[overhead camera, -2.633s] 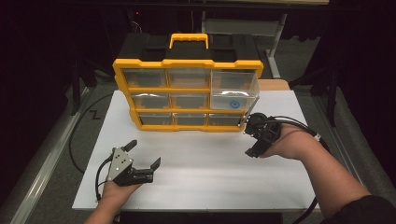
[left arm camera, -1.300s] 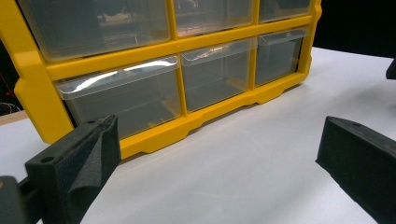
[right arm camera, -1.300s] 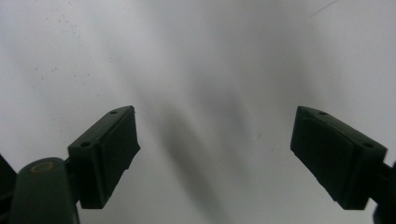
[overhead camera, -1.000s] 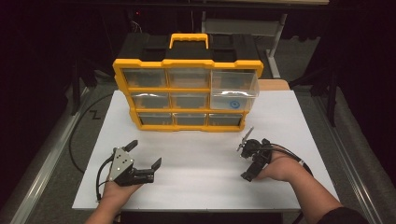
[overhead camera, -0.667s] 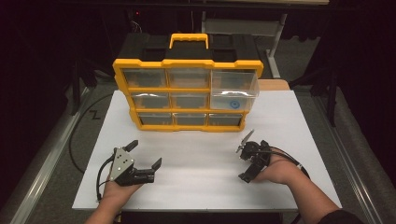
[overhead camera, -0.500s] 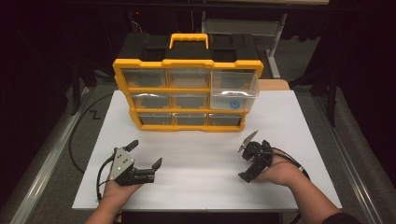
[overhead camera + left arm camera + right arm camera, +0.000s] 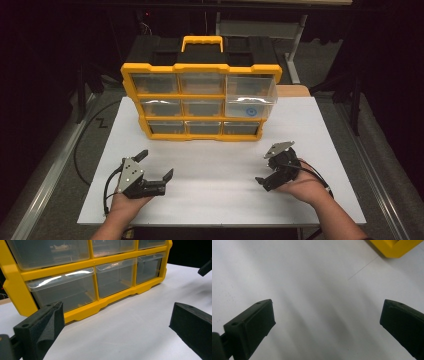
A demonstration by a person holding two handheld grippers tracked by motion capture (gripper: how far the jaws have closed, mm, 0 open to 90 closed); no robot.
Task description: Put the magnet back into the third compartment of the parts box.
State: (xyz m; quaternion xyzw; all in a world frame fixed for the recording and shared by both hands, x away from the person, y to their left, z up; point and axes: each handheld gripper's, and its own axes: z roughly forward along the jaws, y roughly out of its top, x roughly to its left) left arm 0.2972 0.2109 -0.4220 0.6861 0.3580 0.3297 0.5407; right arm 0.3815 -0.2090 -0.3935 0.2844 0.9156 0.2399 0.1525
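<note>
Yellow drawer organizer [image 7: 200, 100] stands upright at the white sheet's [image 7: 220, 200] far edge, right-middle drawer [image 7: 248, 102] pulled out; left gripper [image 7: 155, 170] and right gripper [image 7: 268, 165] rest near of it, jaws spread, empty; likely parked clear of drawer travel.

— What does the desk [image 7: 220, 175] look like?
— A flat white top, rectangular, with dark floor around it.

— What stands on it?
— A yellow organizer [image 7: 200, 102] with clear drawers, upright at the far edge, nearer the far left corner. One drawer [image 7: 248, 102] at its right side sticks out forward.

— Anything else?
— A small brown board [image 7: 294, 91] shows at the far right corner, just beside the organizer.
</note>
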